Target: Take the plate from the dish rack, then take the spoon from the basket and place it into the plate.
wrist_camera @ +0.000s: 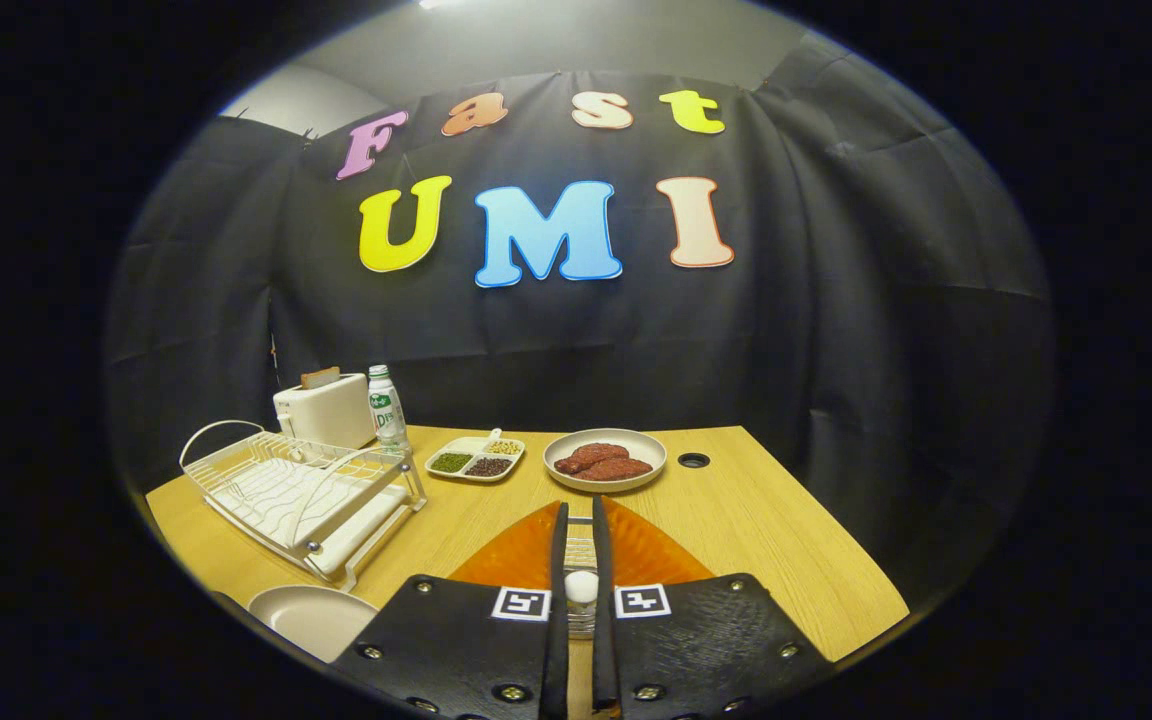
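The tongs [576, 520], fingers nearly together, grip a white-headed spoon [581, 586] above an orange basket [646, 552]. A cream plate [311, 615] lies on the wooden table [766, 540], just in front of the white dish rack [301, 495]

You're working in a staged recording booth got up as a kitchen, not a real home: black cloth wall [576, 340] hung behind a pale wooden table [766, 530]. Kitchen props sit far left: white toaster [326, 410], wire dish rack [301, 495], bottle [387, 407]. Mid-table you have a sectioned condiment tray [476, 459] and a bowl of meat [604, 460].
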The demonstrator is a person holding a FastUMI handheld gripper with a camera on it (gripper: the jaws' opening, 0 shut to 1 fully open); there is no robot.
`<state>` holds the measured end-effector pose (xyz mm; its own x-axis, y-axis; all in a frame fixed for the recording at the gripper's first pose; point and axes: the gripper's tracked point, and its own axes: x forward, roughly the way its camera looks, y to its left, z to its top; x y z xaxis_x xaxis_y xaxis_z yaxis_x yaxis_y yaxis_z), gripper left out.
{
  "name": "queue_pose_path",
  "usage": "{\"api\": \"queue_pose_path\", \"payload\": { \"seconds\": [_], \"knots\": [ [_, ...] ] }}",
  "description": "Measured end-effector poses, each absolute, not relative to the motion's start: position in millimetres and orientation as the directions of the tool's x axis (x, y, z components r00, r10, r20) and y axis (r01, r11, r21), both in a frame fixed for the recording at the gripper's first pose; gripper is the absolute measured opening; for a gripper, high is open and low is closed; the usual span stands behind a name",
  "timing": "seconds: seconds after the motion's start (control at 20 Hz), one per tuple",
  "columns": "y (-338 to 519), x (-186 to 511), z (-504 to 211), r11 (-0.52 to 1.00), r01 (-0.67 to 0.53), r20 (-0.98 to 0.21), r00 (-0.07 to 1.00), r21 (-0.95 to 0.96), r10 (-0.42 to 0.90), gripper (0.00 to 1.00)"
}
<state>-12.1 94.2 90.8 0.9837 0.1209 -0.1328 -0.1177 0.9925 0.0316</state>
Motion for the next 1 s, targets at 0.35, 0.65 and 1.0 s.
{"api": "queue_pose_path", "payload": {
  "seconds": [0.35,0.65,1.0],
  "knots": [
    [104,-35,138,0.992,-0.115,-0.161,0.98,0.043,0.121,0.09],
    [125,-69,165,0.988,-0.145,-0.207,0.966,0.055,0.154,0.09],
    [178,-85,171,0.976,-0.216,-0.256,0.945,-0.013,0.205,0.09]
  ]
}}
